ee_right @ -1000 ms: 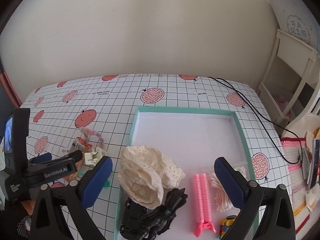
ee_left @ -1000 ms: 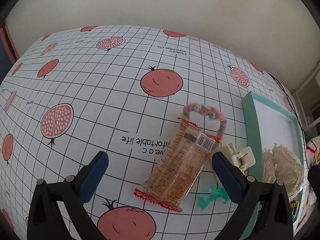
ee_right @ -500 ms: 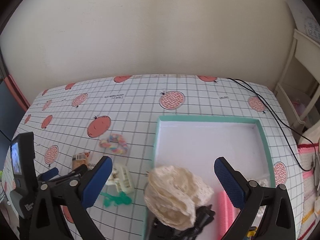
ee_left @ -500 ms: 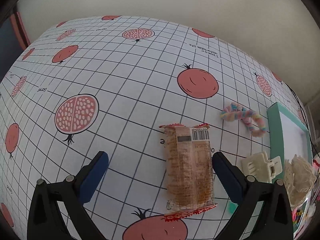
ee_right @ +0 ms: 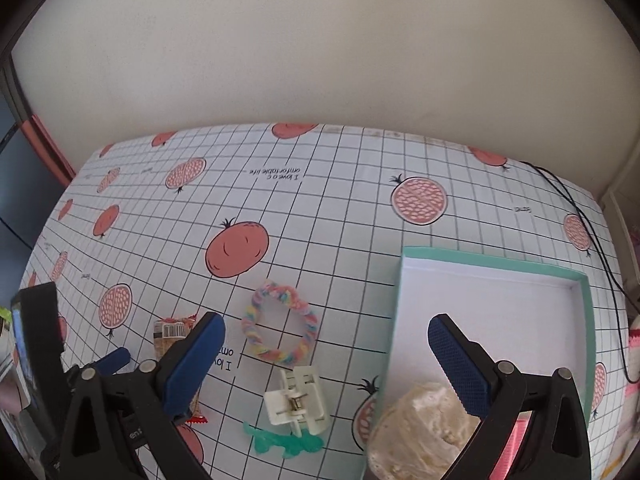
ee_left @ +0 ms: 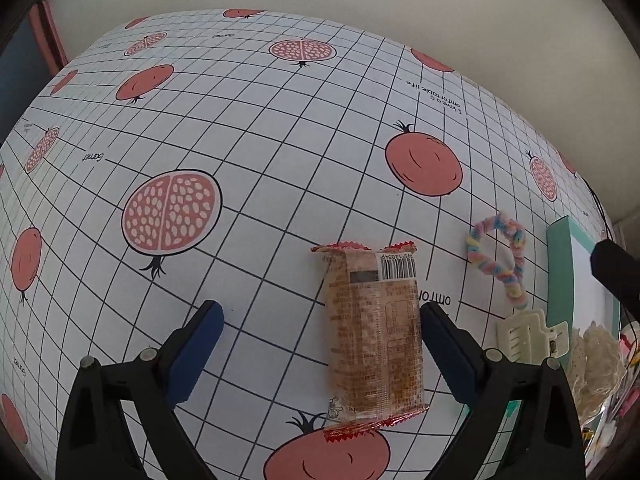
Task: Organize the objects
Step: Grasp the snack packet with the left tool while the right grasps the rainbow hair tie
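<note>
The left gripper [ee_left: 318,346] hangs low over the tablecloth [ee_left: 280,128] with its jaws spread wide and nothing between the pads. The snack packet [ee_left: 374,338] lies flat on the cloth, lengthwise along the fingers, pressed close to the right-hand pad while the left-hand pad stands well apart from it. That offset is the main risk: if the jaws close from here, the near pad will likely meet the wrapper first and shove it sideways, or the crinkly film will buckle and slip out rather than seat squarely. Centring over the packet first would avoid that.

The right gripper [ee_right: 326,364] is also spread open and empty, hovering above the white hair claw clip [ee_right: 297,400] and the edge of the teal tray [ee_right: 492,262]. The pastel scrunchie [ee_right: 280,326] lies just beyond the clip, and a green plastic piece [ee_right: 280,444] sits touching or just under the clip; which of the two cannot be told from this angle. A descent on the clip could catch the green piece too, or knock the clip against the tray wall.

A cream lace bundle [ee_right: 424,428] already rests in the tray's near corner, partly hidden by the gripper finger. The two grippers work near each other, so a sideways reach by either may bump the other.
</note>
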`<state>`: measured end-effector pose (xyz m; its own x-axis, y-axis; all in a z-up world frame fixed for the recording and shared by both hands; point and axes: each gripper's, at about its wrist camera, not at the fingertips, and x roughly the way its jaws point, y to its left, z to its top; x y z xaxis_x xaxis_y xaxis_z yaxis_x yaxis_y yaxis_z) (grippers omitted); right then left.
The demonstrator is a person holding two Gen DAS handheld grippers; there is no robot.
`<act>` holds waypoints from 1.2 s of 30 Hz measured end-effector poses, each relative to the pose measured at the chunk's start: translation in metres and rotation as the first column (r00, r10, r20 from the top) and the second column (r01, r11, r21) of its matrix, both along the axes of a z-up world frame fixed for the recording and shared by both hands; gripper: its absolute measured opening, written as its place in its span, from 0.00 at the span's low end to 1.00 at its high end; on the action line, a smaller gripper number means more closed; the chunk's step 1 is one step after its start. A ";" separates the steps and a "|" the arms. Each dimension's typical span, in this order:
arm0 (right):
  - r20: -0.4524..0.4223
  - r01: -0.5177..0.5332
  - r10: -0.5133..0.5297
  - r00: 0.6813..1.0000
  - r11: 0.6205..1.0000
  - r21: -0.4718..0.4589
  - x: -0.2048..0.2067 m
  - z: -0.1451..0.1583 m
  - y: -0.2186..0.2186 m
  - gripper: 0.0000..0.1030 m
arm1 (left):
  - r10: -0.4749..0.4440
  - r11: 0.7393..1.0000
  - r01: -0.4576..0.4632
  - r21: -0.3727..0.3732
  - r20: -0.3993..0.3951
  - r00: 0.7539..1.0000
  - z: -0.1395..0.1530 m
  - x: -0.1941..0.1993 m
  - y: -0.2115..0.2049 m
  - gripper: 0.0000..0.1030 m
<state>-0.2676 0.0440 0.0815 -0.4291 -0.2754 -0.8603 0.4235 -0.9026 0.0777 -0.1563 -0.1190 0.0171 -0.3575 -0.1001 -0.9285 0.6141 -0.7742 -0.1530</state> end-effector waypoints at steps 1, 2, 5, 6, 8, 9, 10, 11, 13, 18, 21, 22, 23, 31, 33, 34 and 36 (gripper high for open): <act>0.011 -0.007 0.007 1.000 1.000 0.000 -0.001 -0.003 -0.003 0.98 | 0.001 1.000 -0.001 0.001 0.005 1.000 0.000 0.001 -0.001 0.95; 0.022 -0.014 0.014 1.000 1.000 0.002 -0.002 -0.006 -0.006 0.98 | 0.005 1.000 -0.005 0.005 0.010 1.000 0.000 0.001 -0.002 0.94; 0.043 -0.031 0.030 0.999 0.999 0.028 -0.004 -0.015 -0.015 0.95 | 0.019 1.000 -0.020 0.011 0.016 1.000 0.002 0.004 -0.006 0.88; 0.048 -0.036 0.034 0.998 0.999 0.038 -0.005 -0.018 -0.018 0.94 | 0.021 1.000 -0.022 0.009 0.021 1.000 0.002 0.005 -0.007 0.86; 0.064 -0.048 0.045 0.997 0.997 0.053 -0.006 -0.025 -0.023 0.91 | 0.025 1.000 -0.026 0.012 0.028 0.999 0.002 0.006 -0.009 0.86; 0.071 -0.054 0.050 0.996 0.997 0.061 -0.006 -0.028 -0.025 0.89 | 0.028 1.000 -0.029 0.011 0.029 0.999 0.003 0.007 -0.010 0.86; 0.078 -0.060 0.055 0.995 0.996 0.069 -0.006 -0.031 -0.027 0.86 | 0.033 0.999 -0.033 0.010 0.032 0.999 0.002 0.008 -0.011 0.85; 0.083 -0.067 0.060 0.995 0.995 0.077 -0.005 -0.033 -0.029 0.82 | 0.038 0.999 -0.038 0.008 0.035 0.999 0.003 0.009 -0.013 0.85; 0.087 -0.077 0.068 0.994 0.993 0.093 -0.004 -0.038 -0.032 0.79 | 0.045 0.999 -0.045 -0.004 0.043 0.998 0.004 0.011 -0.013 0.77; 0.089 -0.078 0.068 0.994 0.991 0.112 -0.003 -0.043 -0.038 0.60 | 0.054 0.999 -0.054 -0.006 0.044 0.998 0.005 0.014 -0.015 0.71; 0.098 -0.087 0.076 0.992 0.990 0.112 -0.002 -0.045 -0.040 0.48 | 0.053 0.999 -0.053 -0.012 0.043 0.998 0.007 0.014 -0.014 0.61; 0.099 -0.091 0.080 0.992 0.989 0.113 -0.002 -0.046 -0.041 0.43 | 0.053 0.999 -0.053 -0.011 0.041 0.998 0.008 0.015 -0.013 0.57; 0.098 -0.093 0.082 0.992 0.989 0.114 -0.001 -0.045 -0.041 0.40 | 0.051 0.999 -0.050 -0.007 0.038 0.998 0.008 0.015 -0.013 0.55; 0.100 -0.089 0.077 0.992 0.989 0.114 -0.001 -0.044 -0.039 0.16 | 0.034 0.999 -0.035 0.014 0.022 0.999 0.011 0.017 -0.009 0.39; 0.098 -0.085 0.074 0.992 0.990 0.110 -0.001 -0.043 -0.037 0.14 | 0.027 0.999 -0.027 0.022 0.016 0.999 0.011 0.016 -0.007 0.38; 0.099 -0.084 0.074 0.992 0.991 0.106 -0.001 -0.042 -0.036 0.12 | 0.024 0.999 -0.025 0.027 0.010 1.000 0.012 0.016 -0.007 0.38; 0.094 -0.085 0.075 0.993 0.991 0.102 0.000 -0.040 -0.035 0.10 | 0.018 0.999 -0.018 0.036 0.005 1.000 0.012 0.015 -0.004 0.38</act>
<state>-0.2677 0.0094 0.0413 -0.3292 -0.2115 -0.9203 0.4901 -0.8713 0.0249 -0.1410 -0.1228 0.0289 -0.3520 -0.0731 -0.9332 0.6287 -0.7570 -0.1778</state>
